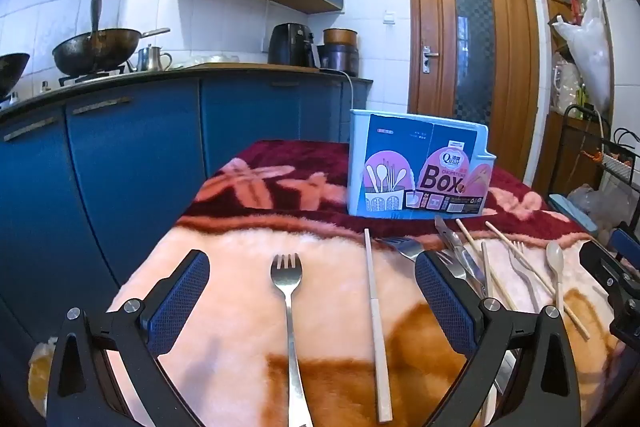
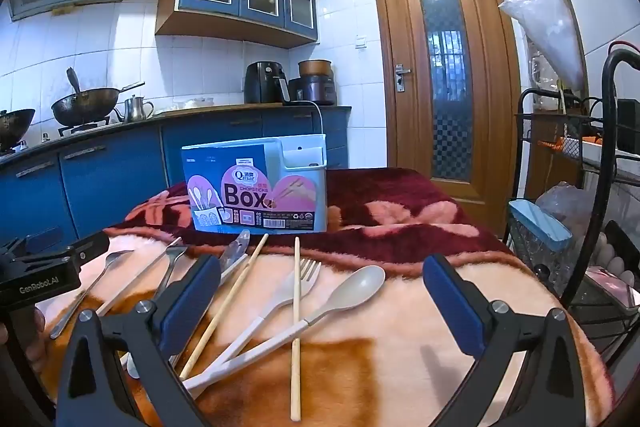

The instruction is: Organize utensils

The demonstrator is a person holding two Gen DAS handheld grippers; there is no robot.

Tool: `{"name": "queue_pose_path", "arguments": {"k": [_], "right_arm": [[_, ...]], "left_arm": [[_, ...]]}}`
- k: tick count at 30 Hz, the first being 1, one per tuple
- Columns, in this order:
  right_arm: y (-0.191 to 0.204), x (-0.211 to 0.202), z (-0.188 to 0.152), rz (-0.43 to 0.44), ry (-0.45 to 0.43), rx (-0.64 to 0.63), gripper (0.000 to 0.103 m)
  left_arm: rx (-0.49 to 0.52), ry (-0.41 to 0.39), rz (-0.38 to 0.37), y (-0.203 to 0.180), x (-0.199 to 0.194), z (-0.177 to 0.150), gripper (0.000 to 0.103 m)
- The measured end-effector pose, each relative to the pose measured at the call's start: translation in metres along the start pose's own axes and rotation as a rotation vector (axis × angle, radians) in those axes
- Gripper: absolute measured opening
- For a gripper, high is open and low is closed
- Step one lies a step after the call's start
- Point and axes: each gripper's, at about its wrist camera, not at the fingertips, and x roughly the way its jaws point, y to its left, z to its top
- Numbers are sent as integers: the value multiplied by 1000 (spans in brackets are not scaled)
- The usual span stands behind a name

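**A:** Kitchen with blue cabinets and a wooden door [image 1: 466, 39]; what does the left wrist view give?

**B:** A blanket [image 1: 240, 307] over the table, and a chopstick box [image 1: 416, 167] standing upright at its far end. The left gripper [image 1: 312, 303] hangs low over the blanket, near side of the box, pointing toward it, jaws spread wide and grasping nothing. A steel fork [image 1: 289, 307] lies between the fingers, tines toward the box, with a chopstick [image 1: 374, 315] just right of it. More utensils lie in a heap nearer the box's right end, a beige spoon [image 1: 556, 267] among them.

**A:** And the right wrist view?

**B:** Same box [image 2: 256, 187], now ahead and left. The right gripper [image 2: 322, 303] also sits low and level, aimed at the box, fingers released and wide apart. Between them, near side of the box, lie the spoon [image 2: 356, 287], a beige fork [image 2: 292, 287] and a chopstick [image 2: 296, 323] crossing the spoon's handle. The left gripper [image 2: 80, 251] shows at the left edge.
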Motion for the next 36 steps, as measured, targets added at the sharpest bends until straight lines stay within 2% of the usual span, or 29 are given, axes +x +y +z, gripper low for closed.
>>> {"name": "queue_pose_path", "arguments": {"k": [36], "right_arm": [[2,-2,0,-5,-5,-6,103]], "left_arm": [[23,-15,16,-2,-4,1,102]]}}
